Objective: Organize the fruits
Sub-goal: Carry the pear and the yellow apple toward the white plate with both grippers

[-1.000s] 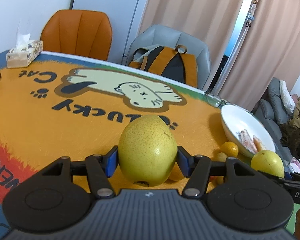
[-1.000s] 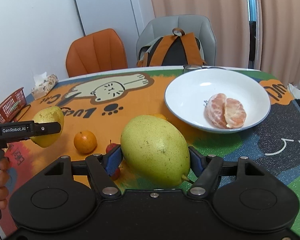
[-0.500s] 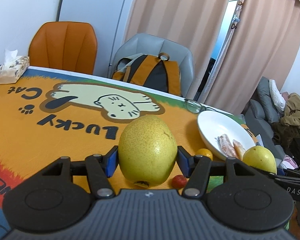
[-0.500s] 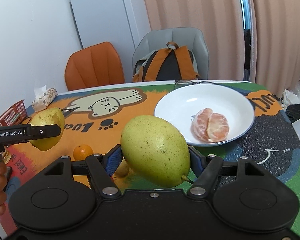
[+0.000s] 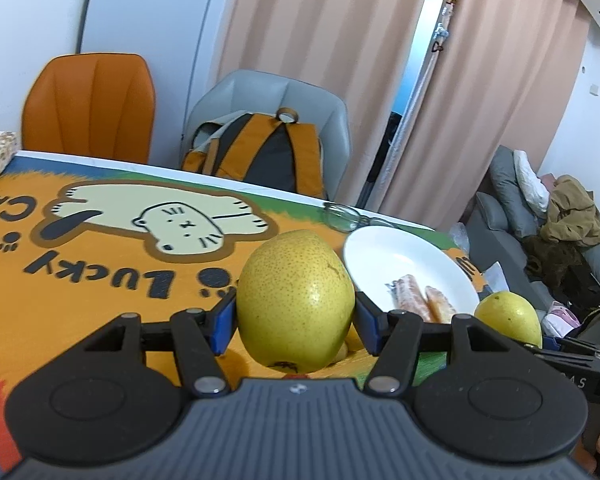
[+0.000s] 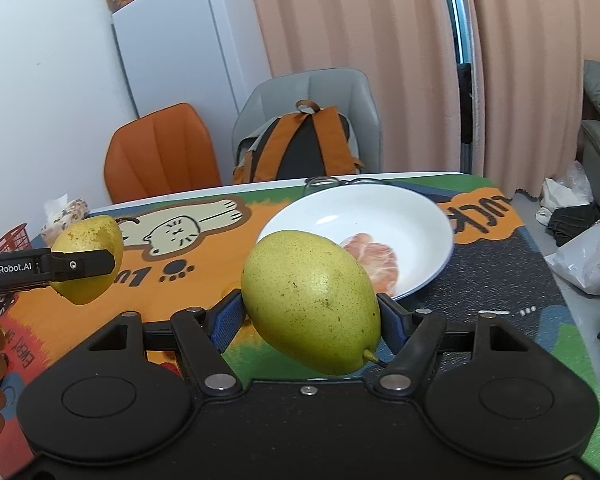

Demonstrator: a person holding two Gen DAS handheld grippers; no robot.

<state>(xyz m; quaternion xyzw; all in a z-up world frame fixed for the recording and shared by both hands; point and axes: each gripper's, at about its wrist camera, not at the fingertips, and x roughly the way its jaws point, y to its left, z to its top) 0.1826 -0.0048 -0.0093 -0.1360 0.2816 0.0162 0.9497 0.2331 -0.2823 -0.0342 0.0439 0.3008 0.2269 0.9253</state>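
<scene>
Both tongs (each gripping a pear) have risen toward the plate.

right claw | clamps pear | above white plate

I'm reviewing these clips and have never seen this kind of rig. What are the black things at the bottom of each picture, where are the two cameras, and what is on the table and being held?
There is no robot here: a person holds a two-finger gripper in each hand, and each carries a fisheye camera looking along its fingers. The black shape at the bottom is the gripper's own body.

In the left wrist view, the left gripper clamps a yellow-green pear between blue pads. In the right wrist view, the right gripper clamps a second pear; at that picture's left edge you see the other gripper with its pear.

Both are held above a table covered with a cat-print mat. On it sits a white plate holding a peeled mandarin; glasses lie behind it.
</scene>
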